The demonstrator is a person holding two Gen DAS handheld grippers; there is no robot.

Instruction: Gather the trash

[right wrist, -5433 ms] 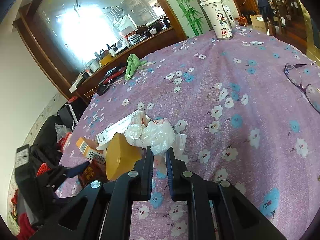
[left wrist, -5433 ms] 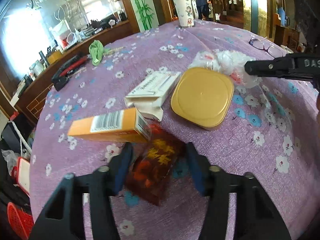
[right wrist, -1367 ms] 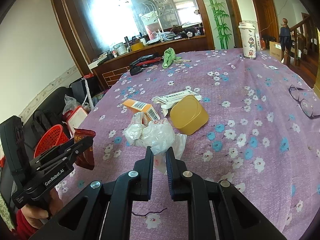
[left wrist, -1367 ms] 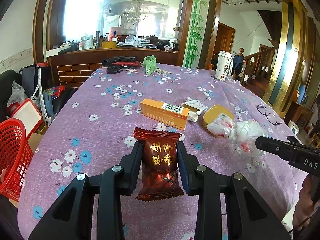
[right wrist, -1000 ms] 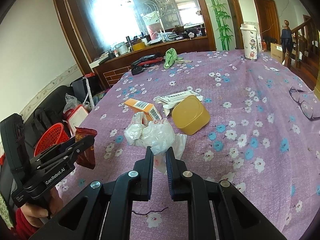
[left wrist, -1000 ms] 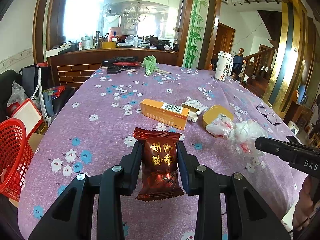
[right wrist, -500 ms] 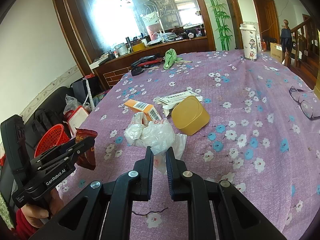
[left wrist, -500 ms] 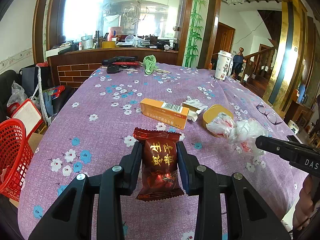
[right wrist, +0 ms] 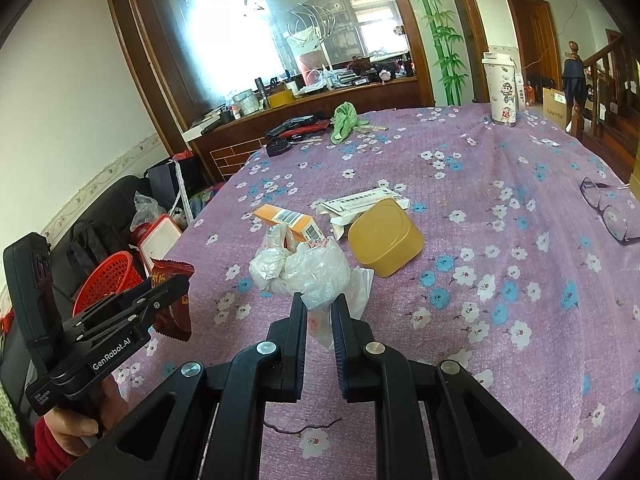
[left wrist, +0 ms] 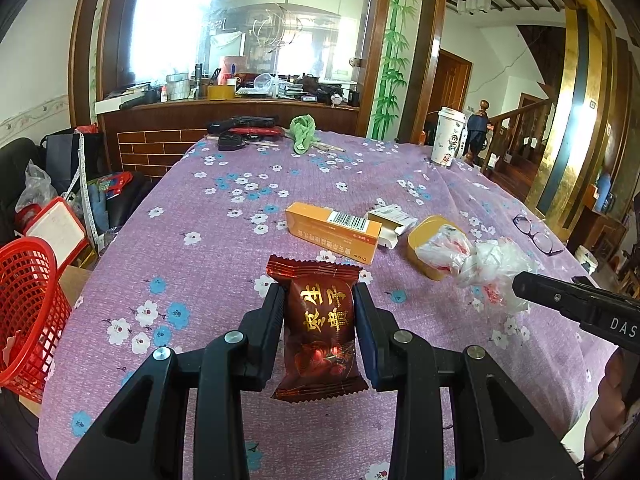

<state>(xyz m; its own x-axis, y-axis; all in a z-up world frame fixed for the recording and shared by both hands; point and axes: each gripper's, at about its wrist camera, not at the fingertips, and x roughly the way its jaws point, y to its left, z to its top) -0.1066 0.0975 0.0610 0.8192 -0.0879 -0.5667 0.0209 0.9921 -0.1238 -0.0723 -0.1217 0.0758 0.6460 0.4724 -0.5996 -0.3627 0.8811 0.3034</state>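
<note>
Left gripper [left wrist: 320, 312]: jaws clamped on a dark red snack wrapper [left wrist: 320, 324], pads pressing both long sides, gold lettering facing up, crimped ends sticking out in front of and behind the fingers. Wrapper held clear above the purple flowered tablecloth [left wrist: 200, 264], nearer the camera than the orange box [left wrist: 332, 232].

Right gripper [right wrist: 319, 312]: jaws together, pinching the tail of a crumpled clear plastic bag [right wrist: 308, 268], most of the bag bunched just ahead of the fingertips. Bag hanging in front of the orange box [right wrist: 288, 220] and partly covering its near end in the right wrist view.

Outward from the orange box, all lying on the tablecloth:
- Just right of it, an opened white carton [left wrist: 390, 220], touching or nearly touching.
- Right of the carton, a tan square lid [right wrist: 386, 236], close against the carton.
- Far beyond, near the table's back edge, a green cloth [left wrist: 303, 130] beside some dark tools [left wrist: 244, 130].
- Far back and right, an upright white paper cup [left wrist: 450, 136].
- Well to the right, eyeglasses [right wrist: 608, 208] near the table edge.
- Well to the left and below table level, a red mesh basket [left wrist: 28, 308] on the floor.

Left hand [right wrist: 76, 436] visible under its gripper handle, red sleeve at the wrist.
</note>
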